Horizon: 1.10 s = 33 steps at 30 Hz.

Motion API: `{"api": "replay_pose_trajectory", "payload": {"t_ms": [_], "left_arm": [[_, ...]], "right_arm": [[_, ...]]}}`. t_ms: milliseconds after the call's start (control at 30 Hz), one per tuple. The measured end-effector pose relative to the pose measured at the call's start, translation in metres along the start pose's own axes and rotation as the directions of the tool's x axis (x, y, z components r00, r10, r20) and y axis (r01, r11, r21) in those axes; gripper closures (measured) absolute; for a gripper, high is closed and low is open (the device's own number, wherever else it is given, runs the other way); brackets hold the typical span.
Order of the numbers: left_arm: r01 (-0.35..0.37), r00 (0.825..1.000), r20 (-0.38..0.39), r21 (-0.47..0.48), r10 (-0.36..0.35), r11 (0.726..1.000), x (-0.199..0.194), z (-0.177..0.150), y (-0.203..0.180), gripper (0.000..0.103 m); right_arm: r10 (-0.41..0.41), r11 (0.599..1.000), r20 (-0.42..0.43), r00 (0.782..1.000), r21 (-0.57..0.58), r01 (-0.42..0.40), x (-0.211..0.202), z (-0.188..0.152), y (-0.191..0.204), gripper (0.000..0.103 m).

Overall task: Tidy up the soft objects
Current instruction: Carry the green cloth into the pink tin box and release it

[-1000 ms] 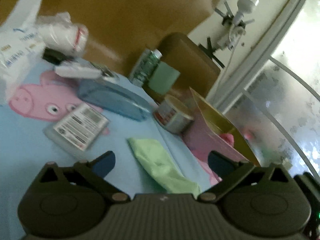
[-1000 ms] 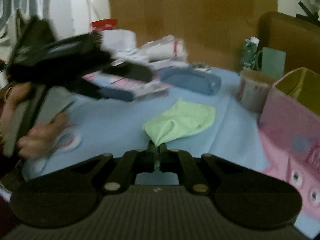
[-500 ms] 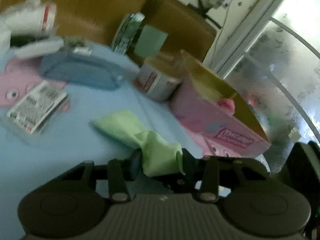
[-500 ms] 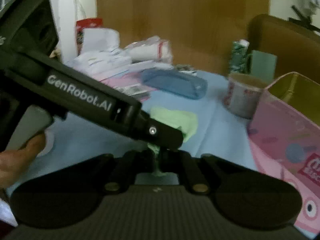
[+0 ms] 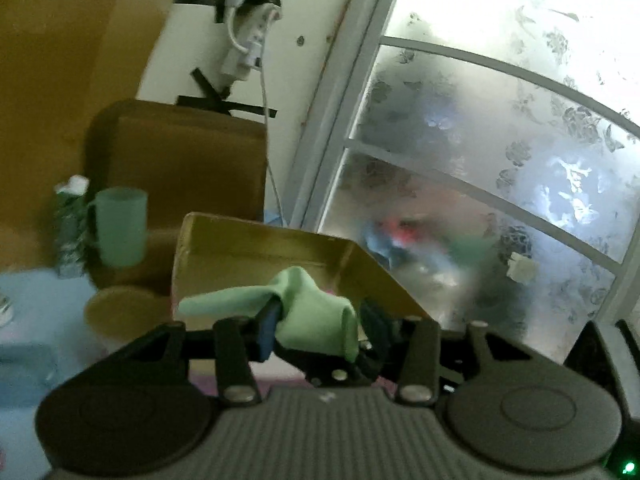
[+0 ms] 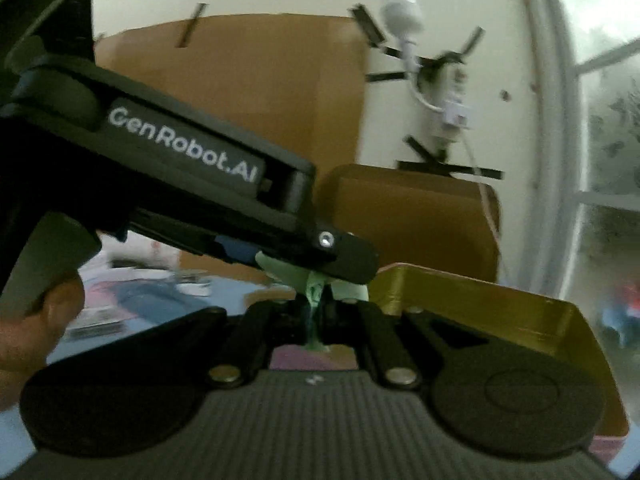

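Observation:
A light green cloth is held by both grippers above the table. My left gripper is shut on its bunched middle, with one end sticking out to the left. My right gripper is shut on a thin fold of the same cloth. The left gripper crosses the right wrist view from the upper left. An open box with a pink outside and gold inside stands just beyond the cloth; it also shows in the right wrist view.
A mint green cup and a green packet stand at the left by a brown box. A round tub sits beside the pink box. A frosted window fills the right. A blue cloth covers the table.
Both grippers have lifted the green cloth off the table and carried it up to the open box. The left gripper closed on the cloth one second ago.

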<state>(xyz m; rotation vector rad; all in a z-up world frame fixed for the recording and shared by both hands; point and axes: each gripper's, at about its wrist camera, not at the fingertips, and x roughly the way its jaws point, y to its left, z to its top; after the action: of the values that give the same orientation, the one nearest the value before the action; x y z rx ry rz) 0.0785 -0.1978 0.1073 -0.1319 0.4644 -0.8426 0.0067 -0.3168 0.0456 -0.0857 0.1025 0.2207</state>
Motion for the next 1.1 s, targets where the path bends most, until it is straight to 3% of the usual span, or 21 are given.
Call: {"api": "replay_pose_trajectory", "payload": {"t_ms": [133,200,233,267,367,533,667,733,800,867,900,967,1000,1100], "left_arm": [[-0.079,0.996,-0.043,-0.02,0.078,0.997,0.041,0.001,0.011,0.036],[-0.148,0.987,-0.065,-0.03,0.146,0.988,0.051,-0.003,0.019,0.028],[-0.164,0.985,-0.068,-0.04,0.161,0.986,0.05,-0.005,0.023,0.028],[-0.163,0.985,-0.064,-0.052,0.16,0.985,0.047,-0.006,0.027,0.025],[-0.174,0.985,-0.01,-0.069,0.174,0.982,0.02,-0.011,0.036,0.015],[-0.219,0.974,0.027,-0.135,0.224,0.966,-0.032,-0.027,0.065,0.015],[-0.32,0.945,0.017,-0.176,0.327,0.931,-0.083,-0.057,0.097,0.015],[-0.39,0.917,0.006,-0.189,0.398,0.901,-0.11,-0.073,0.115,0.015],[-0.467,0.879,0.006,-0.201,0.477,0.861,-0.132,-0.085,0.132,0.015],[-0.538,0.832,0.008,-0.228,0.554,0.811,-0.149,-0.094,0.147,0.015],[-0.553,0.819,0.013,-0.249,0.574,0.795,-0.154,-0.096,0.154,0.015],[-0.553,0.812,0.023,-0.293,0.584,0.78,-0.162,-0.104,0.165,0.015],[-0.54,0.817,0.021,-0.319,0.576,0.779,-0.164,-0.105,0.169,0.017],[-0.509,0.829,0.067,-0.32,0.555,0.799,-0.17,-0.108,0.169,0.015]], "right_arm": [[-0.048,0.999,-0.069,0.996,-0.013,0.047,0.033,-0.007,-0.017,0.091],[-0.089,0.996,-0.136,0.987,-0.044,0.083,0.053,-0.012,-0.02,0.065],[-0.11,0.994,-0.163,0.98,-0.04,0.105,0.06,-0.015,-0.024,0.04],[-0.119,0.993,-0.183,0.976,-0.024,0.117,0.064,-0.016,-0.027,0.025],[-0.134,0.989,-0.174,0.976,0.041,0.144,0.058,-0.018,-0.04,0.023],[-0.185,0.975,-0.11,0.977,0.101,0.196,0.052,-0.016,-0.043,0.023],[-0.203,0.968,-0.021,0.979,0.146,0.203,0.04,-0.008,-0.036,0.023],[-0.146,0.975,0.011,0.989,0.169,0.142,0.04,0.003,-0.029,0.023],[-0.041,0.985,0.016,0.999,0.166,0.038,0.045,0.012,-0.013,0.023],[0.103,0.983,-0.021,0.994,0.154,-0.099,0.057,0.023,0.008,0.026],[0.165,0.977,-0.05,0.985,0.147,-0.156,0.065,0.028,0.019,0.028],[0.248,0.965,-0.131,0.96,0.122,-0.233,0.09,0.039,0.044,0.033],[0.281,0.958,-0.175,0.943,0.107,-0.266,0.108,0.046,0.058,0.034],[0.301,0.952,-0.291,0.908,0.046,-0.301,0.173,0.061,0.099,0.033]]}}
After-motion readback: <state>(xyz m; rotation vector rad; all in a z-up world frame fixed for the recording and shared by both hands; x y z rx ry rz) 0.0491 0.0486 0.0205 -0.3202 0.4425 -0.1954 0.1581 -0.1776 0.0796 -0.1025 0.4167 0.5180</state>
